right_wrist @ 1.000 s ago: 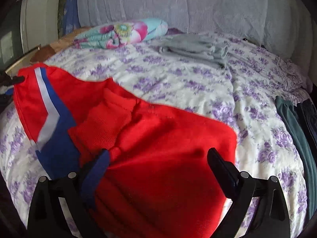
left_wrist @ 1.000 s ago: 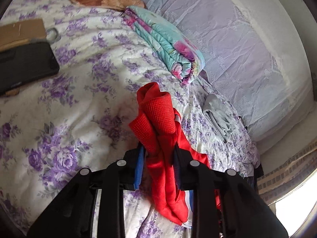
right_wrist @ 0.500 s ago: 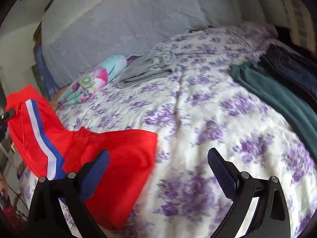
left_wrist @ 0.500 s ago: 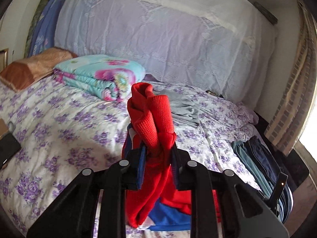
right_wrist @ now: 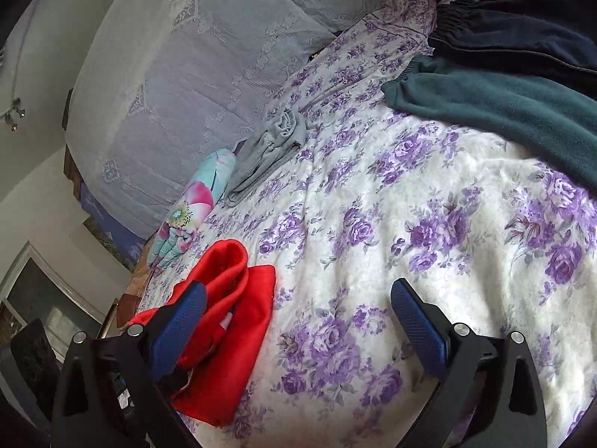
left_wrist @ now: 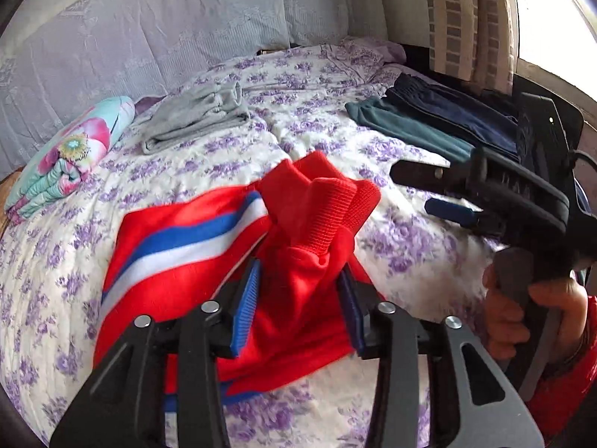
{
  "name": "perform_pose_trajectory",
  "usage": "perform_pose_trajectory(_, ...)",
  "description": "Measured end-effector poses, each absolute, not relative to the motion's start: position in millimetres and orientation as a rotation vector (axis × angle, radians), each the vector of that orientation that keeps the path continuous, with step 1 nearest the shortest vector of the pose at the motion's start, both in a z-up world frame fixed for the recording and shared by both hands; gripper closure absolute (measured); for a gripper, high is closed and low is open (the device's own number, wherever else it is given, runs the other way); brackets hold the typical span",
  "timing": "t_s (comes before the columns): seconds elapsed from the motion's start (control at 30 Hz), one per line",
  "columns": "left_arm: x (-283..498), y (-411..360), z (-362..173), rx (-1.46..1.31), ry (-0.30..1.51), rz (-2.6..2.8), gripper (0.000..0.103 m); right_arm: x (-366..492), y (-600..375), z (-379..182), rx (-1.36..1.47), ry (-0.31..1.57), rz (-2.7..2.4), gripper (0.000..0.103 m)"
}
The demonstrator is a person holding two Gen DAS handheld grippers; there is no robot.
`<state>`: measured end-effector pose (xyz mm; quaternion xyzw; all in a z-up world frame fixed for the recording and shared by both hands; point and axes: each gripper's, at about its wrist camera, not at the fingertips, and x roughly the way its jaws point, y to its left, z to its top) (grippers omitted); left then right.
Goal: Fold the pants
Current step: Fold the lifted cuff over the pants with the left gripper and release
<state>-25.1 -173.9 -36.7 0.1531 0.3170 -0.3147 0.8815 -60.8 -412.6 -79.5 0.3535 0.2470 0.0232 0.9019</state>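
Your left claw (left_wrist: 298,298) was opening around the red pants (left_wrist: 209,246), right claw (right_wrist: 298,321) spread empty — the bunched cuffs could spring unfolded.

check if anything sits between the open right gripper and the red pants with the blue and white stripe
Nothing visible does. The right gripper hangs open over bare floral bedspread, and the red pants with the blue and white stripe lie just beside its left finger. The left gripper, jaws opening, straddles their bunched cuffs.
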Motion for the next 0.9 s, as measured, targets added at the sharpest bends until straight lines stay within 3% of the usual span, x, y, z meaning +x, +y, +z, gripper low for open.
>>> perform_pose_trajectory(0.03,-29.2,-167.2,-35.0,0.307,0.647,-0.658,0.054,-60.0,-411.7,-79.5,0.725,0.516,0.045,0.004)
perform_pose_trajectory(0.1,-35.9,-148.9,-25.2,0.274,0.593,-0.654,0.033,-58.5,-410.2,-79.0,0.711,0.523,0.04,0.004)
perform_pose_trajectory(0.13,-38.5,-139.6,-20.0,0.253,0.569,-0.65,0.028,-58.2,-409.7,-78.7,0.708,0.523,0.039,0.004)
perform_pose_trajectory(0.3,-26.7,-108.8,0.4,0.16,0.553,-0.608,0.026,-56.1,-399.5,-66.8,0.648,0.533,0.014,0.004)
perform_pose_trajectory(0.53,-1.5,-99.4,1.9,0.111,0.603,-0.55,0.026,-44.7,-337.3,-10.0,0.265,0.514,0.018,0.004)
perform_pose_trajectory(0.67,8.5,-104.3,-40.0,0.209,0.685,-0.484,0.024,-15.8,-323.3,-57.1,0.083,0.749,-0.068,0.004)
perform_pose_trajectory(0.77,18.0,-95.7,-77.0,0.22,0.762,-0.457,0.02,-16.1,-349.8,-67.8,0.252,0.801,0.011,0.004)
perform_pose_trajectory(0.9,17.0,-70.6,-51.7,0.081,0.74,-0.516,0.019,-32.2,-338.6,-48.9,0.199,0.714,-0.036,0.004)
